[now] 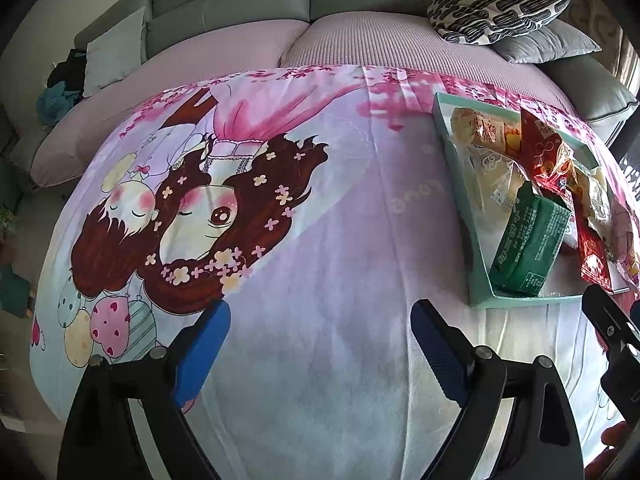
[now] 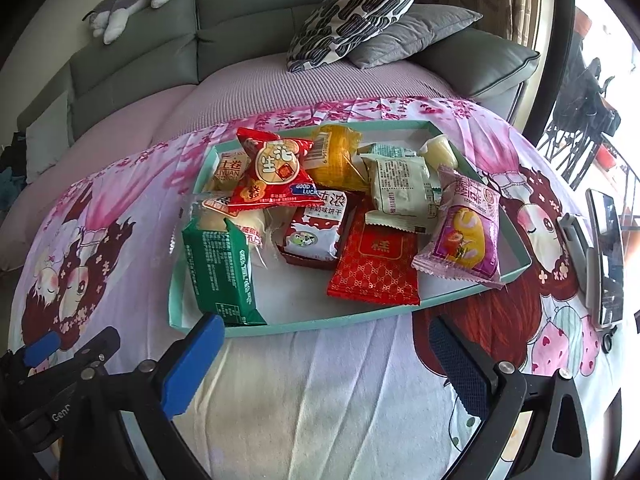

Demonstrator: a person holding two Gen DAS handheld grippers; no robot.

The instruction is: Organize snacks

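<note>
The snacks are all heaped in the shallow teal tray (image 2: 516, 248), which fills the middle of the right wrist view and sits at the right edge of the left wrist view (image 1: 472, 216). At the tray's lower-left corner stands the green packet (image 2: 218, 276), tilted on end, just above the left finger of the right gripper (image 2: 324, 356). And that claw is wide, blue pads spread well apart, nothing between them, hanging over the cloth just below the tray's near rim. Up behind the green packet lies the red peanut bag (image 2: 276, 174), topping the pile; right of centre, the red-and-gold wrapper (image 2: 374, 268) lies flat, and the purple roll-cake packet (image 2: 466, 232) leans over the tray's right rim. A cream packet (image 2: 396, 190) and a yellow one (image 2: 338, 156) sit toward the back.

Over to the left gripper (image 1: 320, 344): wide too, empty, low in its own view above bare cloth, with the tray off to its upper right and well clear of both pads. The green packet (image 1: 528, 244) shows there, propped in the tray's near corner.

Everything rests on a pink cartoon-print sheet (image 2: 320, 392). Beyond it, a grey sofa (image 2: 240, 28) with a black-and-white patterned cushion (image 2: 352, 16). A phone (image 2: 608, 252) stands at the right edge.
</note>
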